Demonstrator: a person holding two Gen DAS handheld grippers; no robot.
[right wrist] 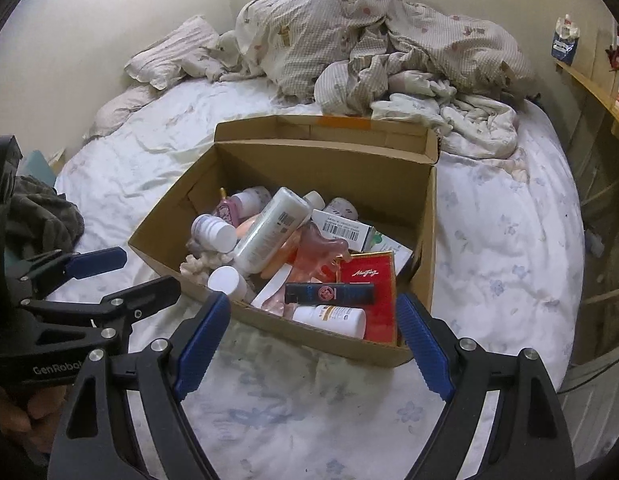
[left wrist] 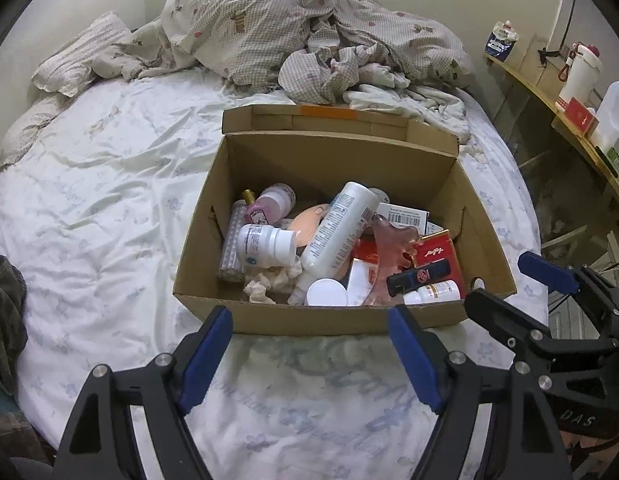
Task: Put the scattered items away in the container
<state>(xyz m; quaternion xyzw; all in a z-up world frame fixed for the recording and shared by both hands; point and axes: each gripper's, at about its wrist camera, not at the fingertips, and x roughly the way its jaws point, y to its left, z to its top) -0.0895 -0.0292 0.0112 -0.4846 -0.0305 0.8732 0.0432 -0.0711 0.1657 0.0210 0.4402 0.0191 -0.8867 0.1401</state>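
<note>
**Q:** Where was the container, and what did it hold?

**A:** The cardboard box (left wrist: 341, 312) sat on the bed sheet (left wrist: 109, 200), lid flap folded back toward the crumpled duvet (left wrist: 269, 20). Inside, the white lotion bottle (left wrist: 341, 228) lay tilted across the heap, its cap end low. To its left lay the white pill bottle (left wrist: 265, 242) on its side, with the pink bottle (left wrist: 265, 208) behind it. A crumpled tissue (left wrist: 269, 280) lay at the near wall. On the right side, the black lighter (left wrist: 421, 276) rested on the red box (left wrist: 435, 250), with a small white bottle (left wrist: 433, 292) just below it. A translucent pink scraper (left wrist: 393, 240) lay between the lotion bottle and the red box.

**Q:** What state were your grippers in?

**A:** Your left gripper (left wrist: 311, 360) stood with its jaws spread wide and nothing between them; only the sheet showed in the gap, just short of the box's near wall. Your right gripper (right wrist: 313, 354) was likewise spread apart and empty, its fingertips framing the near corner of the box; no contact could be confirmed.

**Q:** How did the two tools stand relative to each other?

**A:** They were side by side at the near edge of the box, each visible at the other camera's edge.

**Q:** What lay farther out?

**A:** A striped pillow (left wrist: 77, 52) lay near the wall, and a wooden shelf (left wrist: 549, 92) ran along the right, carrying a white flask (left wrist: 581, 68)
</note>
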